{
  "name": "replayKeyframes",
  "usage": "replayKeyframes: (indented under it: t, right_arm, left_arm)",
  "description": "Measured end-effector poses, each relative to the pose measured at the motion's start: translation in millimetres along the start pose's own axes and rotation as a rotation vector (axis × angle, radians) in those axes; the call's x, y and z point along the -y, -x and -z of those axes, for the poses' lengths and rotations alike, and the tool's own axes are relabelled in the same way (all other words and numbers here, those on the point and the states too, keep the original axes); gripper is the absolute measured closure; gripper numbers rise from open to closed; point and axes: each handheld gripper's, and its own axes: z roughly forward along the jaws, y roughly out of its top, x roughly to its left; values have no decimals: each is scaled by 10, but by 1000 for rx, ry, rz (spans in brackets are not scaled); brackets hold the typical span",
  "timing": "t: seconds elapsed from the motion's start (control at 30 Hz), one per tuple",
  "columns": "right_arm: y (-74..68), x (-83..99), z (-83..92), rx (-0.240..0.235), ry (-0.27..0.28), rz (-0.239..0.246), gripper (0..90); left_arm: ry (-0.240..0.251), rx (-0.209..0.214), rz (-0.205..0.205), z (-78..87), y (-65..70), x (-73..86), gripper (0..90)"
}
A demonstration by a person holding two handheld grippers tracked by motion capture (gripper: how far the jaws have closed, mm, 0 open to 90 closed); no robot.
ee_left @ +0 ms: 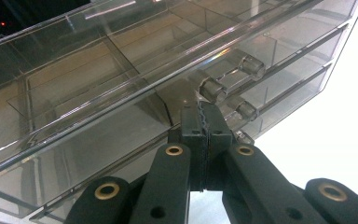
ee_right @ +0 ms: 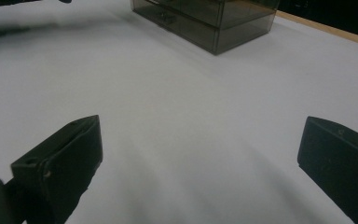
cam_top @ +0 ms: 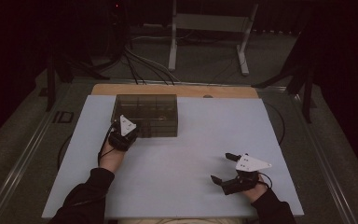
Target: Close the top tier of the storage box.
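Up against the smoky clear plastic drawer box (cam_top: 145,115), left gripper (ee_left: 206,122) is pinched shut holding nothing, right gripper (ee_right: 198,161) gapes empty, so a shove could skid the box.

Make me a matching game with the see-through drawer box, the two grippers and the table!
Things:
1. left gripper
2. right gripper
3. drawer box
4. table

States:
A. smoky and see-through
B. jaws wide open over bare table
C. white and flat
D. jaws shut, right at the drawer box front

Pairs: 1-D, 2-B, 3-A, 4-C
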Motion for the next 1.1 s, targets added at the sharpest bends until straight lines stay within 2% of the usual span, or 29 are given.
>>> replayKeyframes:
  t: [0.23, 0.5, 0.67, 0.87, 0.97, 1.03, 1.1]
  right_arm:
    - [2, 0, 2, -1, -1, 0, 0]
    - [3, -2, 5, -1, 0, 0, 0]
    - [3, -3, 6, -1, 2, 0, 0]
    - [3, -3, 4, -1, 1, 0, 0]
    - [3, -3, 4, -1, 2, 0, 0]
    - [5, -1, 2, 0, 2, -1, 0]
    - [6, -1, 1, 0, 1, 0, 0]
  left_arm:
    - [5, -5, 28, 76, -19, -29, 891]
    - [-7, -2, 39, 110, 23, -50, 883]
    - [-16, -1, 34, 133, 70, -58, 786]
    - [-12, 24, 53, 187, 72, -88, 738]
    - [-12, 14, 62, 215, 70, -107, 631]
    - [-14, 27, 59, 231, 74, -123, 589]
    - [-17, 31, 59, 235, 76, -127, 584]
